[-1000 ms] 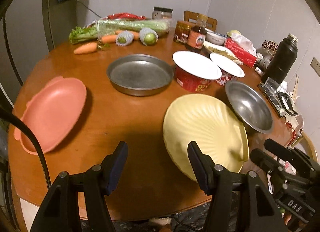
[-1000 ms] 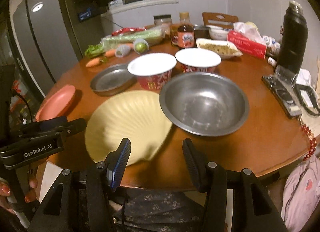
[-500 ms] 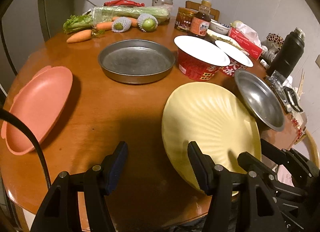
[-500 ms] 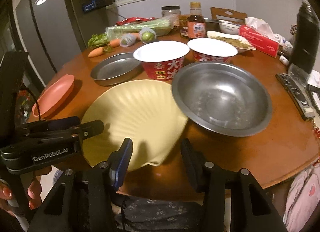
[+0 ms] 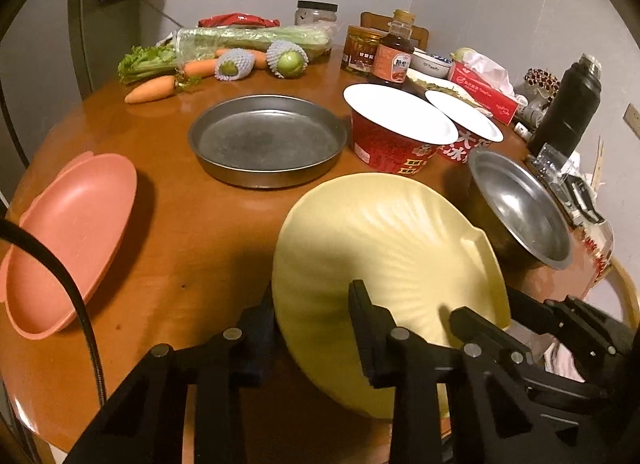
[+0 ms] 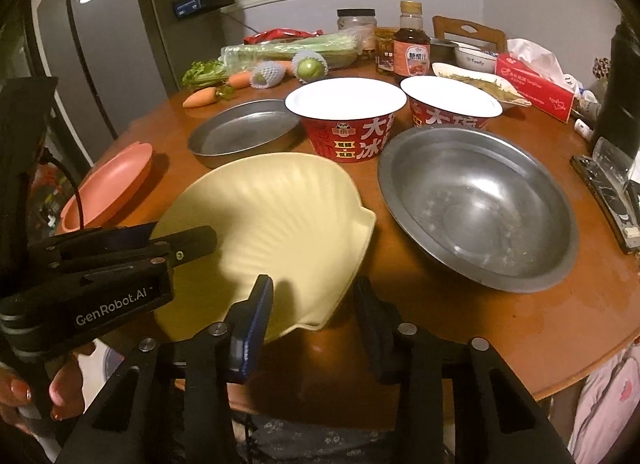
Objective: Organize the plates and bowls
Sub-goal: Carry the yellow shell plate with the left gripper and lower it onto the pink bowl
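A yellow shell-shaped plate (image 5: 384, 248) lies at the near edge of the round wooden table (image 5: 192, 224). My left gripper (image 5: 314, 320) has the plate's near-left rim between its closing jaws, one finger under the edge and one on top. My right gripper (image 6: 312, 300) is also closing, its pads on either side of the plate's (image 6: 272, 216) near corner tab. A steel bowl (image 6: 480, 204) sits just right of the plate. Behind it stand two red lidded noodle bowls (image 6: 348, 120), with a round steel pan (image 5: 268, 140) to their left. A pink plate (image 5: 68, 240) lies at the far left.
Carrots, celery and netted fruit (image 5: 288, 60) lie at the back, with jars and a sauce bottle (image 5: 394, 52). A red tissue box (image 6: 532, 84), a black flask (image 5: 568, 104) and small gadgets crowd the right edge. A fridge (image 6: 92, 64) stands to the left.
Both grippers' jaws have narrowed from wide apart onto the yellow plate's rim. The right gripper has come forward and down to the plate's near corner.
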### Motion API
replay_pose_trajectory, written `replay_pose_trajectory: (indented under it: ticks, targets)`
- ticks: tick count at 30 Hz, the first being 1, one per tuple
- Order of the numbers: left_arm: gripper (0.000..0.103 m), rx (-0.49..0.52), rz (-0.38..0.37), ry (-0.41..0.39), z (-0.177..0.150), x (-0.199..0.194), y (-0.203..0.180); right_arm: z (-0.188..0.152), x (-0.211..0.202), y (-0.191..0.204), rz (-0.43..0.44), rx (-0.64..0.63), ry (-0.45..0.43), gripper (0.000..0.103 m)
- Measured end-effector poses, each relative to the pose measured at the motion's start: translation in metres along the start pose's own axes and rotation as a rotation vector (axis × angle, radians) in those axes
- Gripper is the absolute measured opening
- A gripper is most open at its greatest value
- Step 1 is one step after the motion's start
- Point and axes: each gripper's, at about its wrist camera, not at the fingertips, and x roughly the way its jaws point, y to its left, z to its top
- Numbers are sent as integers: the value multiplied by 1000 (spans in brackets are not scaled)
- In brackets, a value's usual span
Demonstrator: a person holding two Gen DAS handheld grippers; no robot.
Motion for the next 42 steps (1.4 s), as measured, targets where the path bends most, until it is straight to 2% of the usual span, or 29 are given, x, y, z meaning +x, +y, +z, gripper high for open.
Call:
replay_pose_trajectory:
  ticks: [3,13,24,28,37,42]
  targets:
    - [34,1,3,-6,-1,-2,3,1,1,4,-11,-15,3,41]
    - [34,-32,43,-44,2,-39,36,13,-5,31,48,-44,-2,41]
    - [34,-135,177,-105,2,-86,116,44,-4,118,166,-169,-32,41]
    - [34,-158,202,-128,5,-99,140,54,1,144,200,-191,-33,41]
    - [34,-198,236,-118,14,-93,175,72,14,182,224,-230,-18,41]
    - [34,-211,236,-101,16,-85,188,76,25,188,239,-217,-6,41]
